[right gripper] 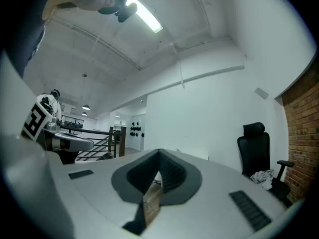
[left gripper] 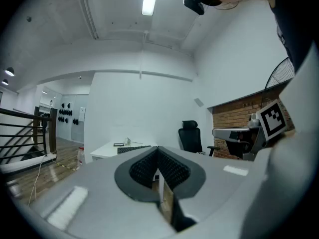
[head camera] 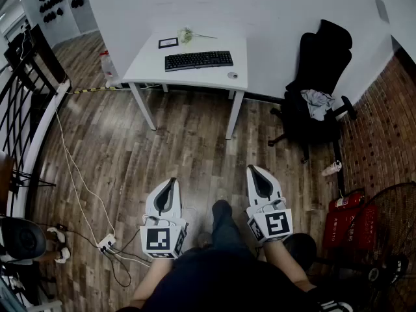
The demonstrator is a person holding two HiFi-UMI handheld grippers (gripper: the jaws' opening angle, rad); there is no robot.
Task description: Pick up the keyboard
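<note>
Closed left claw (head camera: 171, 182), right claw (head camera: 256, 170); beyond, black keyboard (head camera: 198, 60) flat on white table (head camera: 195, 78)

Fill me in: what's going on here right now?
A person stands on the wooden floor holding a gripper in each hand. The left gripper and right gripper are both shut, empty and pointing level. The black keyboard lies untouched on the white table across the room, well out of reach, so picking it up has not started.
</note>
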